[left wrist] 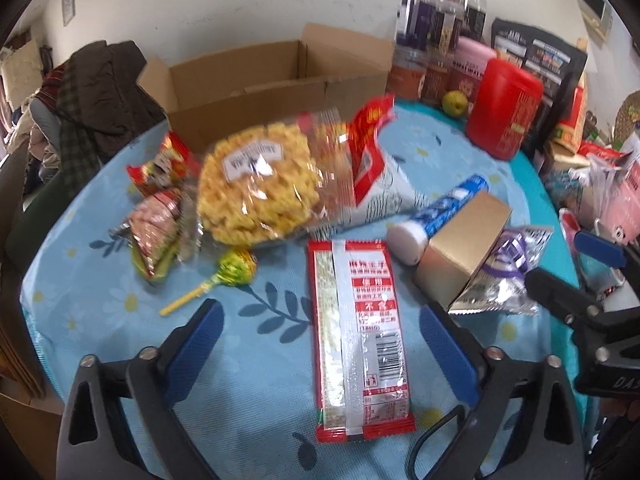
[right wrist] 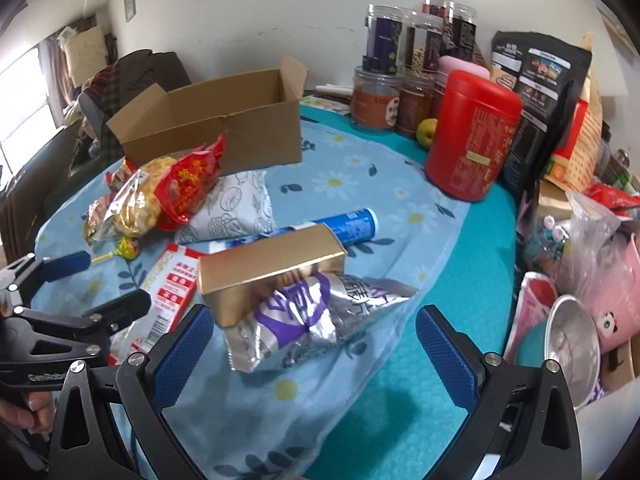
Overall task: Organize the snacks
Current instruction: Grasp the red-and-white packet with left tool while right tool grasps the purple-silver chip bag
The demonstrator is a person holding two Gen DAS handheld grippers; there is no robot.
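Observation:
Snacks lie scattered on a blue flowered tablecloth. My left gripper (left wrist: 320, 332) is open, its jaws either side of a long red-and-white packet (left wrist: 360, 340) lying flat. Beyond lie a clear bag of yellow puffs (left wrist: 260, 188), a lollipop (left wrist: 236, 268), a blue tube (left wrist: 440, 208) and a gold box (left wrist: 464, 236). My right gripper (right wrist: 316, 336) is open over a silver-and-purple packet (right wrist: 304, 316), which lies partly under the gold box (right wrist: 268, 272). An open, empty-looking cardboard box (right wrist: 216, 120) stands at the back.
A red canister (right wrist: 472, 140), jars (right wrist: 400, 60), a green fruit (right wrist: 426, 130) and dark bags (right wrist: 536, 92) line the back right. Clutter with a pink panda item (right wrist: 612, 320) crowds the right edge. Small red packets (left wrist: 160, 168) lie at the left.

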